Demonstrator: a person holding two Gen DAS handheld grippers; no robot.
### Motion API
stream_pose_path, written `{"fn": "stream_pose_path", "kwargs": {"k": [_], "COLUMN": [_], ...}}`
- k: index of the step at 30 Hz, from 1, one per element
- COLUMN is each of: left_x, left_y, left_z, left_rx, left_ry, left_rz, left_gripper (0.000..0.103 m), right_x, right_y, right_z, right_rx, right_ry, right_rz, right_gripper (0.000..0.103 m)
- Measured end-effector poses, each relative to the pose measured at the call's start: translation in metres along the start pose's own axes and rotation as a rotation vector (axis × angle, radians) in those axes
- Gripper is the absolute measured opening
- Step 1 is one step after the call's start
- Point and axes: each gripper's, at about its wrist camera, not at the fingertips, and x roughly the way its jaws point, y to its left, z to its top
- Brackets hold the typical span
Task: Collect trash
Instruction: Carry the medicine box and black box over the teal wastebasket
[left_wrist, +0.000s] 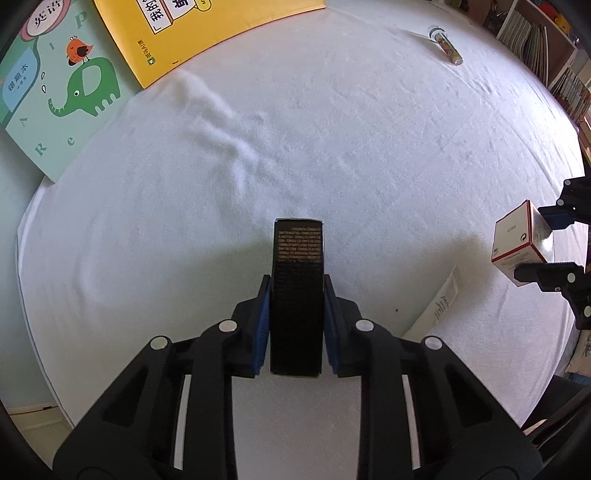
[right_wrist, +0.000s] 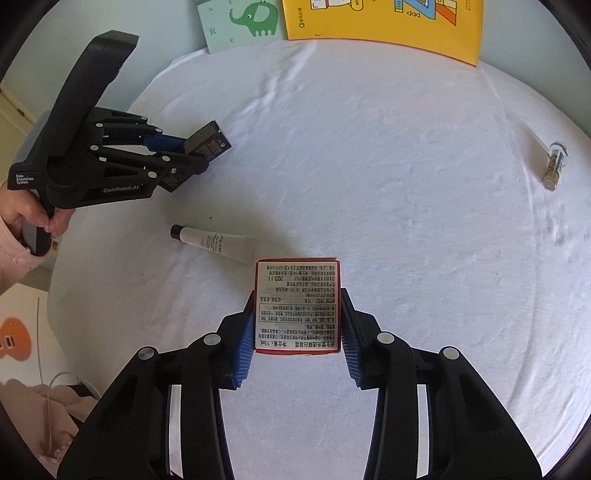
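Rumpled white cloth (left_wrist: 332, 147), left tool (left_wrist: 296, 295) clamping slim black carton (left_wrist: 297, 280), right tool (right_wrist: 297, 317) gripping white box (right_wrist: 297, 306).

black claws (left_wrist: 297, 317), blue pads (right_wrist: 242, 354)

Left gripper (left_wrist: 297, 317) clamps a black box (left_wrist: 297, 295) on the white cloth (left_wrist: 332, 155).
Right of the black box, another gripper (left_wrist: 546, 245) grips a red-edged white box (left_wrist: 517, 245); a white tube (left_wrist: 439, 302) lies between.
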Motion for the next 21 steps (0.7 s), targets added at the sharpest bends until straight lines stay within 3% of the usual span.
{"fn": "stream_pose_path", "kwargs": {"k": [12,21], "left_x": [-0.041,-0.065], "left_y": [-0.013,-0.022], "left_z": [-0.019,-0.060], "left_rx": [-0.107,-0.288], "left_ry": [-0.025,-0.025], "left_rz": [0.047,0.121], "left_gripper": [0.023,0.023], "right_x": [-0.026,-0.027], "right_y": [-0.006,0.009], "right_z": [-0.012,-0.002], "right_rx": [-0.086,-0.257], "right_ry": [-0.028,-0.023], "right_rz": [0.058,0.139], "right_gripper": [0.041,0.042]}}
